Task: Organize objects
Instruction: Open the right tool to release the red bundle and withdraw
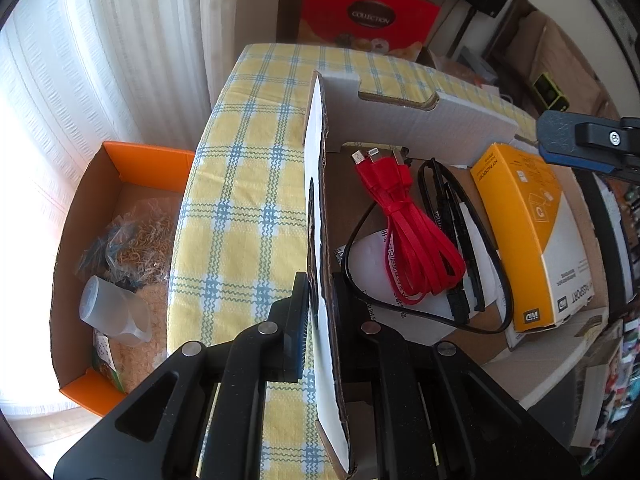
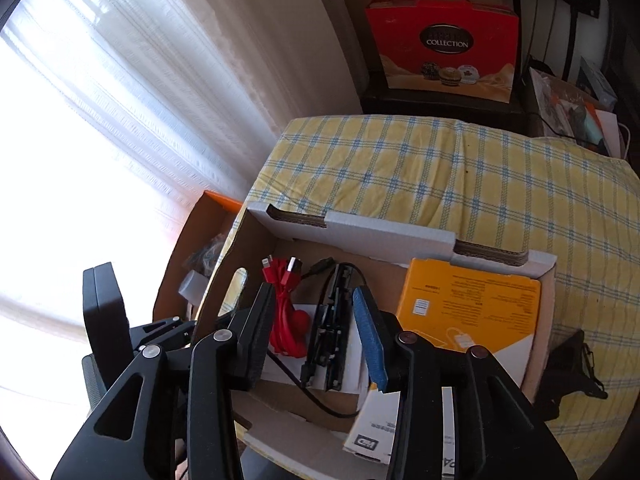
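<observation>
While the left gripper (image 1: 320, 320) pinches the left wall of the box (image 1: 320, 240), one finger outside and one inside, the right gripper (image 2: 316, 320) hangs over the box interior with its jaws wide and nothing between them. That wall stands at the edge of the checked cloth (image 1: 240, 200); bare cloth lies beyond the far wall. Inside the box lie a red cable (image 1: 404, 236), a black cable (image 1: 460, 248) and a yellow carton (image 1: 528, 240), side by side on white papers, long axes running from near to far wall. Red plugs point to the far wall. Below the cloth edge sits an orange box (image 1: 148, 156) with bags and a cup (image 1: 116, 312).
</observation>
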A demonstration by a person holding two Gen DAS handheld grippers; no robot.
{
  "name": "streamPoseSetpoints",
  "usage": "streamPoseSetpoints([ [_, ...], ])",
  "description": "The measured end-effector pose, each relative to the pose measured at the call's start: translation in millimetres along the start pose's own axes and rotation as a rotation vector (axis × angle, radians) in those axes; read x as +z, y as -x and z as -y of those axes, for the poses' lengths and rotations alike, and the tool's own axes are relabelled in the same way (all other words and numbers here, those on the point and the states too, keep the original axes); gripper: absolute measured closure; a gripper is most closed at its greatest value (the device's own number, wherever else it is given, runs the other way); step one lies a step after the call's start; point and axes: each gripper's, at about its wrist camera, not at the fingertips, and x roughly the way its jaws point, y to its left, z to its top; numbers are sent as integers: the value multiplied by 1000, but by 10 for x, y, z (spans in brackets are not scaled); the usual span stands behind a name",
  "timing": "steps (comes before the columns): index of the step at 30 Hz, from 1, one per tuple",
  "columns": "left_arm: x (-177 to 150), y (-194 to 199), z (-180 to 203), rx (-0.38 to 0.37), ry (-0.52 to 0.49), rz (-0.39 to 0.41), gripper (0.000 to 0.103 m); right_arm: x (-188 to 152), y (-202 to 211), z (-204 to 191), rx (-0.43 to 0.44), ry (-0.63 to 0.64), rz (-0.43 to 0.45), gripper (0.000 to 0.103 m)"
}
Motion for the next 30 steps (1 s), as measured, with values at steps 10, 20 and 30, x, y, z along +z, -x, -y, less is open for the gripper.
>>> streamPoseSetpoints([
  [10,-3,-2,-8,3,-3,-1,94,-138,547,668,-156,-28,62,55],
  [20,-6,5,-9,10,-10,-7,94,-353,872,1316,-246,-108,84,53],
  [30,-5,4,1,11,-17,-4,94,-578,942,1776,-403,-146,71,53],
])
